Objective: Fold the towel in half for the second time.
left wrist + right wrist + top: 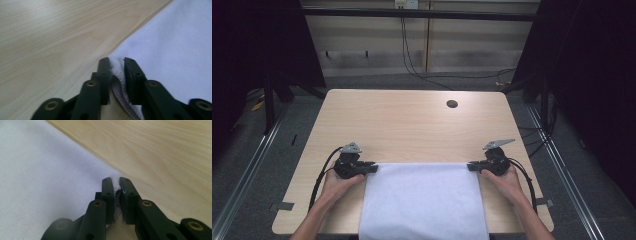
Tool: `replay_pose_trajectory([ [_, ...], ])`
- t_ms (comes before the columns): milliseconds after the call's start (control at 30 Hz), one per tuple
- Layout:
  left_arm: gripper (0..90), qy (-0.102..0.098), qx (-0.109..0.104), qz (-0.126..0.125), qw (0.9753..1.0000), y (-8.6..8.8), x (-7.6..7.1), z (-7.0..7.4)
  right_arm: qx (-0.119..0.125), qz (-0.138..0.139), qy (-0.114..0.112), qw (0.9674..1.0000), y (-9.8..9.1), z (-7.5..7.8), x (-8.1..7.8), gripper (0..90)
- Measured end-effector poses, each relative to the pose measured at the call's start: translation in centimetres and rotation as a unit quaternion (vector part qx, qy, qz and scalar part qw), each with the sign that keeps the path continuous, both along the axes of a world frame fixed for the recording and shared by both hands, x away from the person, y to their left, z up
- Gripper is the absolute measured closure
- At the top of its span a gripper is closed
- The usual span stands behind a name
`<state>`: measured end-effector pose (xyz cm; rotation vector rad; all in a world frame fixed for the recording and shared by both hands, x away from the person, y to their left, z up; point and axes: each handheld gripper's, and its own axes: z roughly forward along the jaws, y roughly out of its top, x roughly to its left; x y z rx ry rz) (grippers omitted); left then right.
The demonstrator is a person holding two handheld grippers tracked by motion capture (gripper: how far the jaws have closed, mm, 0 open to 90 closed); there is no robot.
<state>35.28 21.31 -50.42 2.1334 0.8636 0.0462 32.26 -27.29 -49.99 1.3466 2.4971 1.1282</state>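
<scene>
- The white cloth (422, 200) lies flat on the wooden table (412, 120). Its near part hangs over the table edge, close to the person.
- Its far edge runs straight from one gripper to the other. Each far corner sits between a pair of jaws.
- In the left gripper view, the left corner of the cloth (117, 72) is bunched up between the two black jaws. The jaws are narrow and they pinch it, though a little space shows at the tips.
- In the right gripper view, the right corner (117, 188) is squeezed tight between the jaws. They are almost together, with just the thin cloth between them.
- The left gripper (373, 168) and the right gripper (471, 166) both lie low on the table and point in toward each other.
- The left hand (337, 182) and the right hand (504, 180) hold the grippers from behind.
- Done so far, I think: both far corners are grabbed.
- Left to do, I think: lift the corners and move the cloth, maybe to fold it toward the near side. No fold shows yet.
- Past the jaws, the table is bare wood with one small round hole (452, 104) far off.
</scene>
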Motion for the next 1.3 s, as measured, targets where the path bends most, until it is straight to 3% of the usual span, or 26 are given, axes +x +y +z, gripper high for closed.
replay_pose_trajectory([
  [67, 82.0, 0.007, -0.005, 0.003, 1.0000, 0.2, 0.0, 0.0, 0.001, 0.001, 0.002, 1.0000, 0.0, 0.0, 0.0, 83.7],
  [233, 83.6, -0.003, 0.005, -0.003, 1.0000, 0.2, -0.1, 0.4, 0.012, 0.006, -0.006, 0.9999, -0.3, 0.6, -0.4, 84.9],
  [300, 83.8, -0.003, -0.005, -0.005, 1.0000, 0.3, 0.0, 0.8, 0.031, 0.008, -0.015, 0.9994, -0.7, 1.4, -0.9, 85.4],
  [467, 83.7, -0.012, -0.023, 0.002, 0.9996, 0.8, 0.4, 2.1, 0.048, 0.005, -0.034, 0.9983, -1.0, 2.9, -0.7, 85.8],
  [500, 83.6, -0.018, -0.039, 0.008, 0.9990, 1.1, 0.6, 2.8, 0.048, 0.004, -0.051, 0.9975, -1.0, 3.9, -0.4, 85.7],
  [667, 83.6, -0.023, -0.044, 0.018, 0.9986, 1.7, 1.3, 3.6, 0.065, 0.006, -0.080, 0.9947, -0.7, 5.8, 0.6, 85.9],
  [733, 83.6, -0.028, -0.053, 0.028, 0.9978, 1.8, 1.6, 3.9, 0.060, 0.005, -0.083, 0.9947, -0.5, 6.4, 1.1, 86.0],
  [967, 83.9, -0.040, -0.048, 0.030, 0.9976, 1.8, 3.0, 5.3, 0.062, 0.008, -0.088, 0.9941, -0.5, 7.9, 2.6, 86.3],
  [1000, 83.9, -0.040, -0.063, 0.036, 0.9966, 2.0, 3.4, 5.9, 0.064, 0.005, -0.088, 0.9941, -0.6, 8.0, 2.7, 86.3],
  [1033, 83.9, -0.040, -0.063, 0.036, 0.9966, 2.0, 3.4, 5.9, 0.064, 0.002, -0.088, 0.9941, -0.6, 8.2, 2.9, 86.3],
  [1167, 84.0, -0.052, -0.058, 0.046, 0.9959, 1.7, 4.6, 7.5, 0.066, -0.003, -0.095, 0.9932, -0.8, 9.5, 3.9, 86.8],
  [1300, 84.0, -0.078, -0.058, 0.049, 0.9940, 1.3, 5.9, 9.4, 0.066, -0.008, -0.105, 0.9922, -1.0, 10.7, 4.9, 86.8],
])
